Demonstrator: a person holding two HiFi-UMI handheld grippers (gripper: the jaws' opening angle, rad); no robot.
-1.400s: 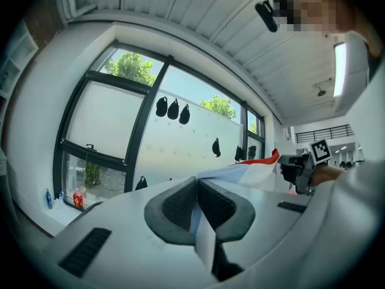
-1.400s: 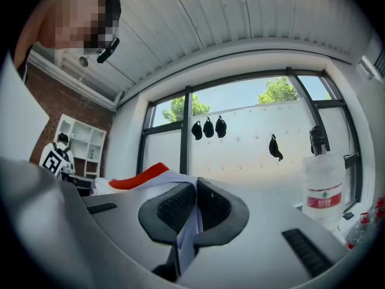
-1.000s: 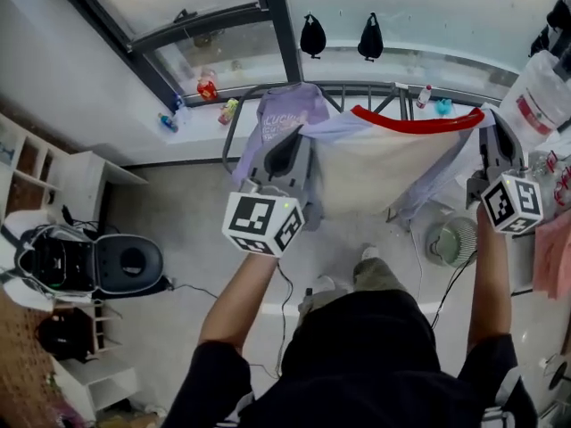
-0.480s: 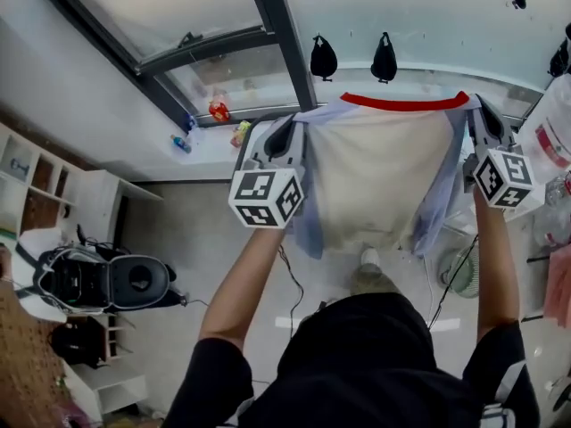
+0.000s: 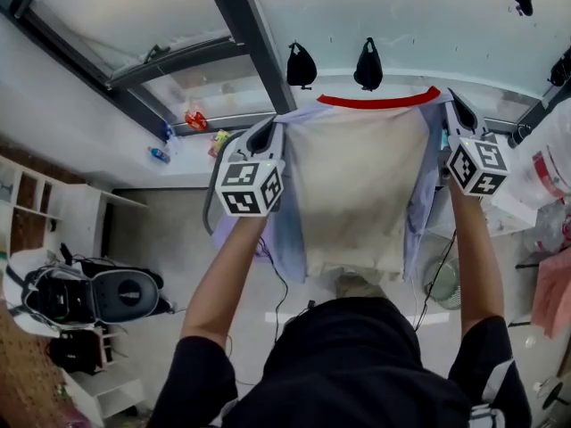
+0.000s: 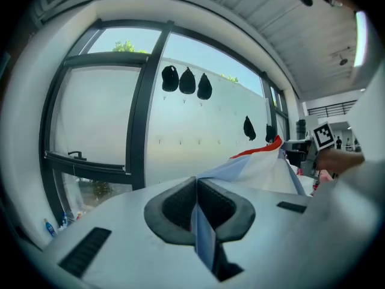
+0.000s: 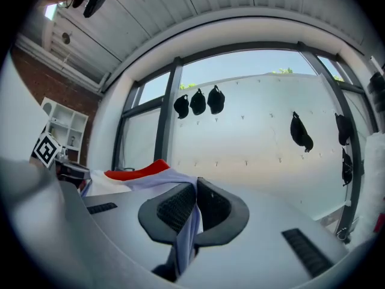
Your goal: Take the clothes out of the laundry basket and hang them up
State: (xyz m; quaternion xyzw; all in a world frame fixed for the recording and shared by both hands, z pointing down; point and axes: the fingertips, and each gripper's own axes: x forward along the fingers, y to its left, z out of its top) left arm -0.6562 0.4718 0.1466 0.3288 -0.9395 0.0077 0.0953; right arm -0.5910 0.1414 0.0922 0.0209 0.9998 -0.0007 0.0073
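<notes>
Shirt, cream, red collar, blue sleeves: hanging spread, upper centre of frame. Left gripper fingers clamped on its left-of-frame shoulder; right gripper fingers clamped on opposite shoulder

The shirt hides most of the drying rack.

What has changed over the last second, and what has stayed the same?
The left gripper and the right gripper carried the shirt forward toward the white wall; it now hides most of the drying rack. Nothing was taken or let go: both sets of jaws stayed shut on the shirt's shoulders, red collar on top, cloth spread between them.
</notes>
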